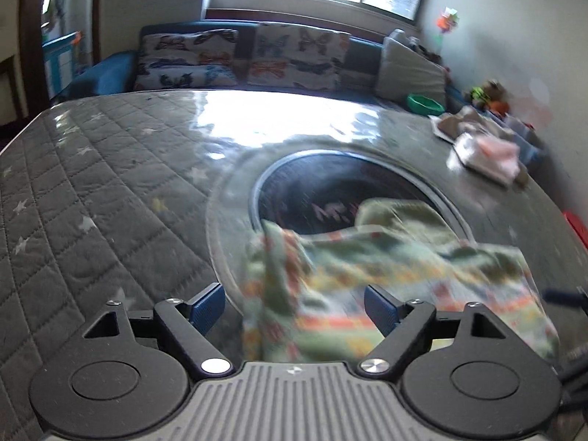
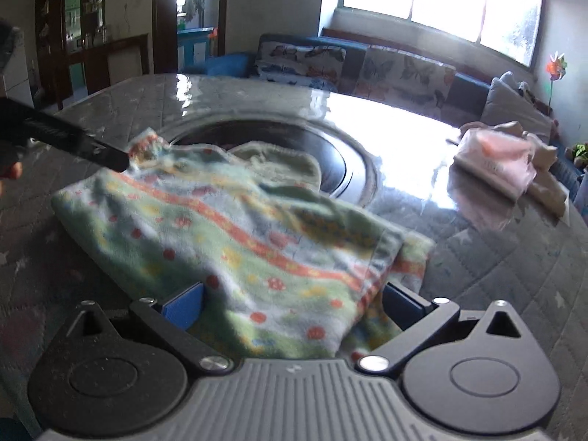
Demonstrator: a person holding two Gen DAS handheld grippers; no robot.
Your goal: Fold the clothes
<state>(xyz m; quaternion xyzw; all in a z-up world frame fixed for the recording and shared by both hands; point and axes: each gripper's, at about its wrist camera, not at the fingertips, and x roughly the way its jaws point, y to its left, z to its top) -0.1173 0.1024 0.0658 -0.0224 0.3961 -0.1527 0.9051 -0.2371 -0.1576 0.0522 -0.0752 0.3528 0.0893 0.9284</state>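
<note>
Greens, greys and blues across the surface

The garment (image 2: 235,242) is pale green with orange stripes and red and yellow dots; the surface (image 1: 92,191) wears dark grey quilting scattered with pale stars around a black round inset (image 1: 330,187). The folded clothes (image 2: 503,158) are pink and beige, the cushions (image 1: 242,57) white with multicoloured butterflies, and the fingers (image 1: 207,307) blue-padded on black.

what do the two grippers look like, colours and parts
Both match. The left gripper and right gripper each have blue ribbed finger pads on black linkage arms with silver pivot screws, two round black discs at the base, and a grey ridged centre plate. No cables or sleeves show.
</note>
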